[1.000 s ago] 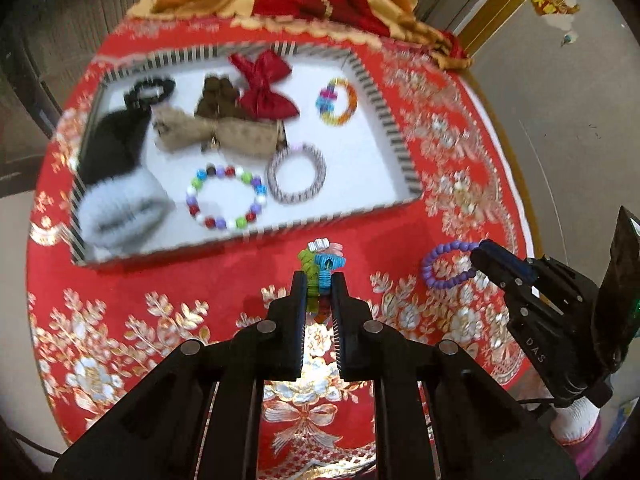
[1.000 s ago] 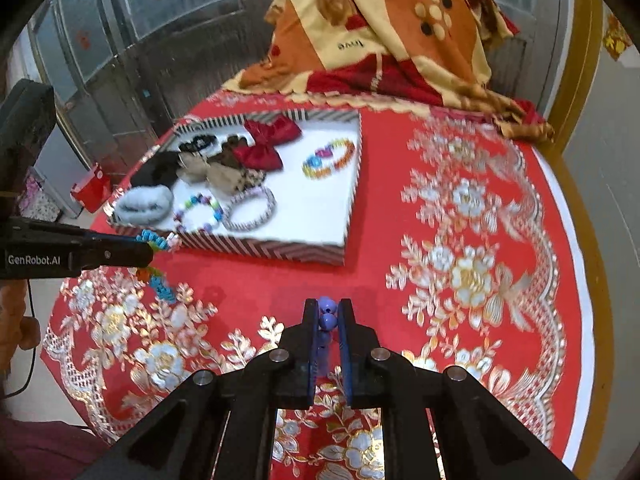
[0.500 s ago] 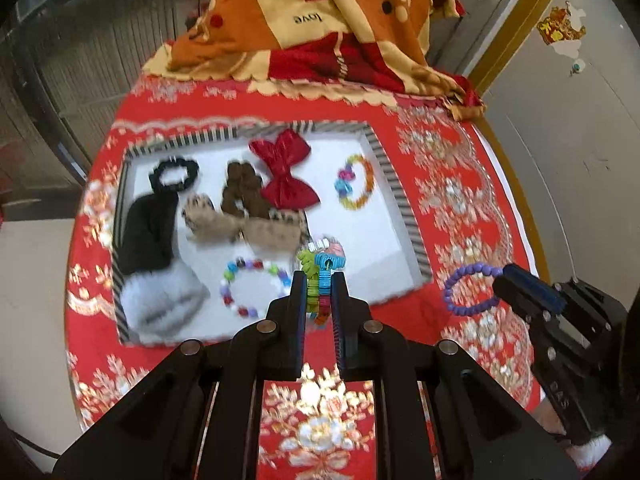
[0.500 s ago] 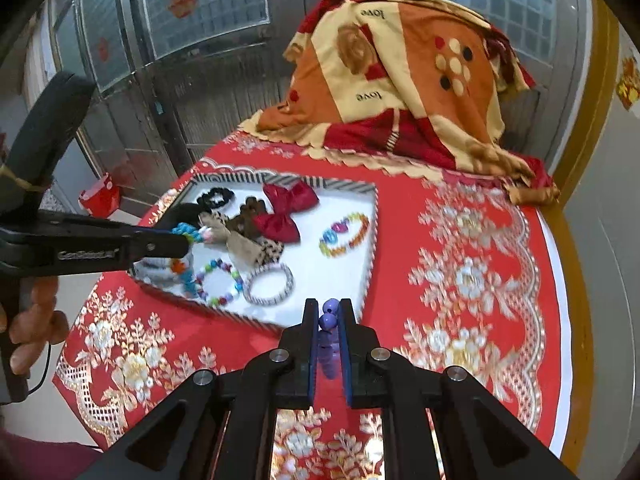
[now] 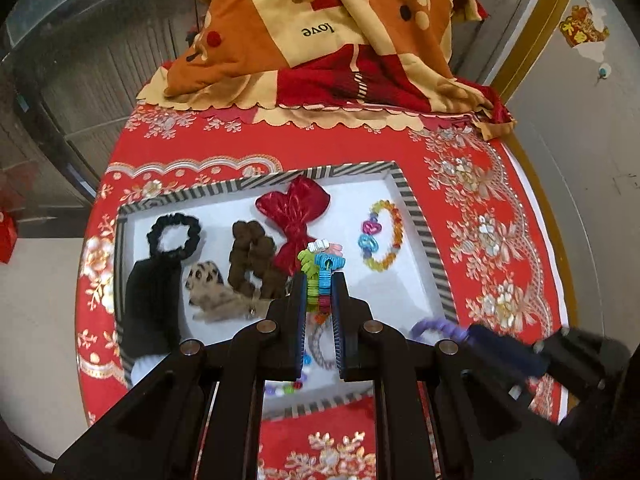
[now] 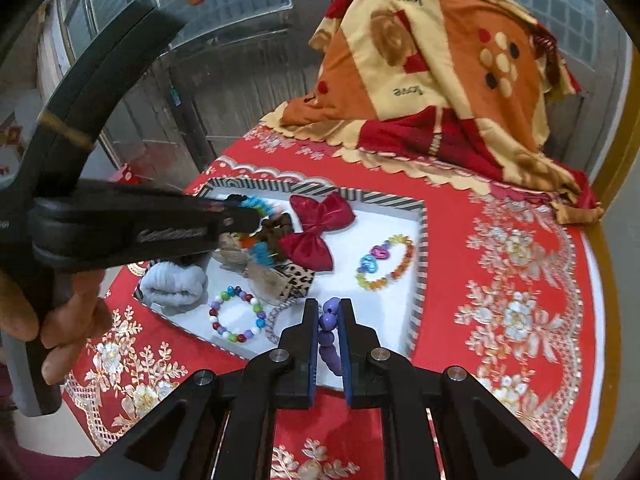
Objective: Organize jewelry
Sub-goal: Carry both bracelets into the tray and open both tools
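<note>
My left gripper [image 5: 319,280] is shut on a multicoloured coil bracelet [image 5: 320,268] and holds it above the middle of the striped-rim white tray [image 5: 404,188]. In the right wrist view the same gripper [image 6: 244,220] hangs over the tray's left half. My right gripper [image 6: 329,312] is shut on a purple bead bracelet [image 6: 330,336] above the tray's near edge [image 6: 418,280]; in the left wrist view the bracelet [image 5: 434,326] shows at the tray's right near corner. The tray holds a red bow [image 5: 294,216], a heart bead bracelet [image 5: 380,236], a round bead bracelet [image 6: 236,314] and hair ties.
A black scrunchie [image 5: 172,232], brown scrunchie [image 5: 252,256], leopard bow [image 5: 212,288], black and grey fluffy pieces [image 5: 148,308] fill the tray's left. A folded orange blanket [image 5: 320,32] lies at the table's far end. Red embroidered cloth [image 6: 520,300] covers the table; its edge curves right.
Both grippers rose and moved forward from the red cloth to over the tray, each still holding its bracelet. The left one now hangs over the tray's middle.
</note>
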A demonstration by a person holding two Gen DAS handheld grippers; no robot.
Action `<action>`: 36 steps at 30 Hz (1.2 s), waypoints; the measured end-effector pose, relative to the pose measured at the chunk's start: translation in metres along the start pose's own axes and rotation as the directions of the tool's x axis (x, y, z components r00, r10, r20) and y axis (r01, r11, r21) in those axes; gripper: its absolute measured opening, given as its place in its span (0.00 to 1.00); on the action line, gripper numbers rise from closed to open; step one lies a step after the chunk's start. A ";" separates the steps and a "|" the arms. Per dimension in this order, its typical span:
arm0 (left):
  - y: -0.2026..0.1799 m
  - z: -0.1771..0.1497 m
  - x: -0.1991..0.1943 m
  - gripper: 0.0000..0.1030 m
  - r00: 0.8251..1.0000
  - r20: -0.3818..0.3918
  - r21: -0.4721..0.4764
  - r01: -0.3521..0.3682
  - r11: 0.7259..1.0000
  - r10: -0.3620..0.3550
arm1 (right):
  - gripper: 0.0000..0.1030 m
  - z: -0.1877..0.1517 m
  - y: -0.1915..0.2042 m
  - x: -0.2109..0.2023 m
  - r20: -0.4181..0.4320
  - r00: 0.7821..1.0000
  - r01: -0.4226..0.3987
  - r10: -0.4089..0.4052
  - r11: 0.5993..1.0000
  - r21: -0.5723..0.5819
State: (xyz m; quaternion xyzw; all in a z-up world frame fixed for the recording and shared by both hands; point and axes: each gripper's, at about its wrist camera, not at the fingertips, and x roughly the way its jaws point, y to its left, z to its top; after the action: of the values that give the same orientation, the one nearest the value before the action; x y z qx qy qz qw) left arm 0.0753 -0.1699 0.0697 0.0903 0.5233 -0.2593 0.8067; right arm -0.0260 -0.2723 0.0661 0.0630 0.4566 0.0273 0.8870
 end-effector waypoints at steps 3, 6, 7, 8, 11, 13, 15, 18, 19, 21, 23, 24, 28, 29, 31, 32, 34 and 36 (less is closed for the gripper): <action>-0.001 0.010 0.014 0.10 1.000 -0.015 -0.003 0.000 1.000 0.000 | 0.09 0.001 -0.006 0.016 -0.025 0.999 -0.021 0.021 1.000 0.015; -0.006 0.019 0.030 0.10 0.999 -0.031 0.000 0.005 1.000 -0.005 | 0.09 0.000 -0.024 0.038 -0.062 0.997 -0.032 0.036 0.998 0.062; -0.007 0.023 0.039 0.10 0.999 -0.041 0.000 0.003 1.000 -0.003 | 0.09 -0.001 -0.031 0.045 -0.077 0.996 -0.031 0.037 0.996 0.080; -0.008 0.026 0.046 0.10 0.999 -0.048 -0.001 -0.002 1.000 0.002 | 0.09 -0.002 -0.039 0.055 -0.094 0.995 -0.020 0.029 0.995 0.094; -0.008 0.034 0.068 0.10 0.997 -0.071 -0.008 -0.026 1.000 0.025 | 0.09 -0.006 -0.054 0.074 -0.131 0.991 0.015 -0.001 0.994 0.106; -0.007 0.037 0.082 0.10 0.995 -0.087 -0.016 -0.042 0.999 0.040 | 0.09 -0.008 -0.061 0.081 -0.139 0.990 0.031 -0.016 0.993 0.111; -0.005 0.039 0.092 0.10 0.994 -0.097 -0.021 -0.054 0.998 0.052 | 0.09 -0.009 -0.065 0.087 -0.146 0.989 0.051 -0.034 0.993 0.109; -0.004 0.041 0.105 0.10 0.991 -0.108 -0.022 -0.075 0.997 0.072 | 0.09 -0.011 -0.068 0.094 -0.153 0.988 0.054 -0.037 0.992 0.111; -0.003 0.042 0.109 0.10 0.991 -0.114 -0.025 -0.074 0.997 0.071 | 0.09 -0.011 -0.068 0.095 -0.150 0.988 0.050 -0.033 0.993 0.110; 0.000 0.042 0.115 0.10 0.990 -0.123 -0.032 -0.069 0.997 0.065 | 0.17 -0.010 -0.067 0.095 -0.142 0.990 0.043 -0.027 0.993 0.109; 0.003 0.042 0.118 0.10 0.990 -0.130 -0.046 -0.062 0.997 0.055 | 0.30 -0.010 -0.066 0.091 -0.118 0.993 -0.003 0.018 0.992 0.125; 0.004 0.042 0.118 0.10 0.990 -0.130 -0.052 -0.059 0.997 0.051 | 0.38 -0.010 -0.064 0.088 -0.111 0.994 -0.002 0.016 0.992 0.125; 0.006 0.039 0.111 0.22 0.990 -0.126 -0.044 -0.068 0.997 0.062 | 0.38 -0.011 -0.059 0.079 -0.093 0.995 -0.018 0.031 0.990 0.141; 0.008 0.036 0.107 0.27 0.991 -0.123 -0.049 -0.065 0.997 0.058 | 0.38 -0.012 -0.057 0.076 -0.086 0.996 -0.023 0.036 0.989 0.147; 0.012 0.034 0.098 0.36 0.993 -0.109 -0.065 -0.060 0.996 0.053 | 0.38 -0.015 -0.051 0.069 -0.077 0.997 -0.018 0.029 0.989 0.145; 0.014 0.032 0.095 0.36 0.993 -0.103 -0.068 -0.063 0.996 0.056 | 0.38 -0.016 -0.049 0.066 -0.072 0.997 -0.014 0.025 0.989 0.146; 0.019 0.028 0.084 0.36 0.994 -0.087 -0.079 -0.073 0.994 0.066 | 0.38 -0.018 -0.046 0.061 -0.062 0.998 -0.008 0.017 0.988 0.151; 0.025 0.024 0.074 0.36 0.994 -0.072 -0.096 -0.084 0.992 0.077 | 0.38 -0.019 -0.043 0.055 -0.054 0.999 0.003 0.006 0.987 0.158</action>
State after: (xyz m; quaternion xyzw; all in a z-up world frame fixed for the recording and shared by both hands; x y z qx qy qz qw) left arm 0.1307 -0.1830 0.0113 0.0800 0.5588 -0.1969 0.8016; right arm -0.0101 -0.3076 0.0050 0.1328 0.4810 -0.0068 0.8666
